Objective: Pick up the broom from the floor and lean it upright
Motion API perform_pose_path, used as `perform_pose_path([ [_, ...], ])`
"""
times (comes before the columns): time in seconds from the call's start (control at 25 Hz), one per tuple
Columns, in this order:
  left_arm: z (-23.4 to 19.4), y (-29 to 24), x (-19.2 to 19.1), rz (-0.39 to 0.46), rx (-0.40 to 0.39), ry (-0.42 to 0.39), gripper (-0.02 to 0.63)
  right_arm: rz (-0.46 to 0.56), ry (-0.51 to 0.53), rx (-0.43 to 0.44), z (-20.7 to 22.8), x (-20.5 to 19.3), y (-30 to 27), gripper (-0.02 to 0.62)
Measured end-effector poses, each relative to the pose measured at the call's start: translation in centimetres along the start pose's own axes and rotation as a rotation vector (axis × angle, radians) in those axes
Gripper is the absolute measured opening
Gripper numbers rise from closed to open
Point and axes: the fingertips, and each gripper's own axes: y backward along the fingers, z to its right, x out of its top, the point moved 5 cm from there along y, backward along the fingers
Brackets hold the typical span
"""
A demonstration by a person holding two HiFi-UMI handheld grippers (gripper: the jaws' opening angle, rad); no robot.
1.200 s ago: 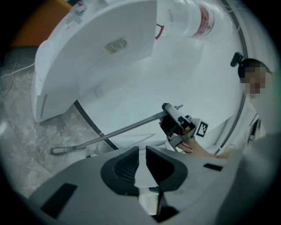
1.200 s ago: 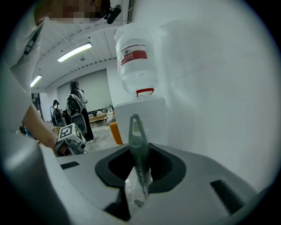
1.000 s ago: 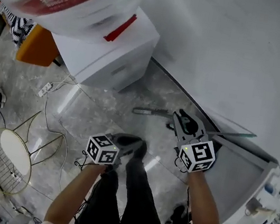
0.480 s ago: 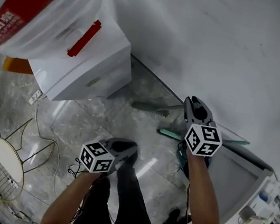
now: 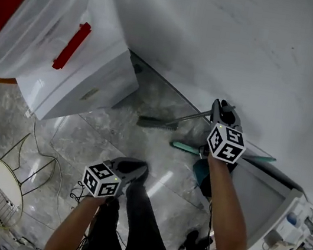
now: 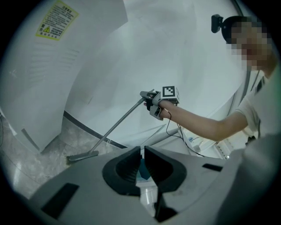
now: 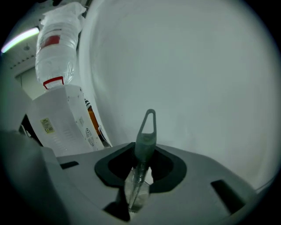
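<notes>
Your right gripper (image 7: 142,163) has its jaws clamped on the broom (image 7: 145,134) near the top of the handle, and the hang loop sticks out past them toward the white wall (image 7: 197,79). Your left gripper (image 6: 142,159) has its jaws pressed together with nothing between them. Only the left gripper view shows the whole broom: the head rests on the floor (image 6: 35,167) at the foot of the wall, and the handle slants up to your right gripper.
</notes>
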Motion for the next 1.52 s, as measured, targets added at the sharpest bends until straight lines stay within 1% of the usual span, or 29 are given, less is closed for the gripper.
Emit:
perform_pose_path([
  [0.2, -0.4, -0.1, -0.3, 0.001, 0.003, 0.018, 0.028, -0.020, 0.016, -0.007, 1.3, 0.0, -1.5, 0.095],
  [0.28, -0.7, -0.3, -0.2, 0.006, 0.005, 0.022, 0.029, -0.043, 0.014, -0.019, 1.8, 0.0, -2.2, 0.098],
  [0.36, -1.2, -0.5, -0.1, 0.009, 0.008, 0.028, 0.028, -0.075, 0.001, -0.023, 2.1, -0.4, -2.9, 0.121],
  [0.52, -1.4, -1.1, -0.2, 0.010, 0.004, 0.039, 0.028, -0.106, -0.022, -0.009, 1.9, -1.6, -3.3, 0.161],
  [0.56, -1.3, -1.3, -0.2, 0.007, 0.001, 0.038, 0.028, -0.116, -0.023, -0.006, 1.9, -1.9, -3.3, 0.183],
  [0.64, -1.0, -1.5, -0.2, -0.004, -0.003, 0.029, 0.028, -0.131, -0.030, -0.001, 2.0, -2.6, -3.2, 0.199],
  [0.76, -0.7, -1.3, 0.2, -0.014, -0.004, 0.013, 0.028, -0.130, -0.034, -0.005, 2.2, -2.9, -2.7, 0.200],
  [0.96, 0.2, 0.0, 1.7, 0.000, 0.012, -0.016, 0.028, -0.120, -0.033, 0.008, 2.0, -2.1, 0.1, 0.198],
  [1.04, 0.8, 0.9, 2.4, 0.002, 0.020, -0.048, 0.028, -0.112, -0.023, 0.027, 1.4, -1.7, 1.7, 0.189],
  [1.16, 1.9, 2.3, 3.4, 0.007, 0.019, -0.087, 0.029, -0.092, -0.004, 0.064, 0.1, -1.0, 4.4, 0.157],
  [1.28, 3.4, 3.3, 3.8, 0.015, 0.006, -0.120, 0.028, -0.075, 0.004, 0.107, -1.4, -0.5, 7.4, 0.116],
  [1.36, 4.6, 3.8, 3.8, 0.024, -0.010, -0.157, 0.029, -0.064, 0.010, 0.139, -2.5, -0.3, 9.7, 0.096],
  [1.52, 5.4, 5.7, 3.7, 0.038, -0.024, -0.249, 0.028, -0.026, 0.025, 0.188, -6.0, -0.4, 13.9, 0.023],
])
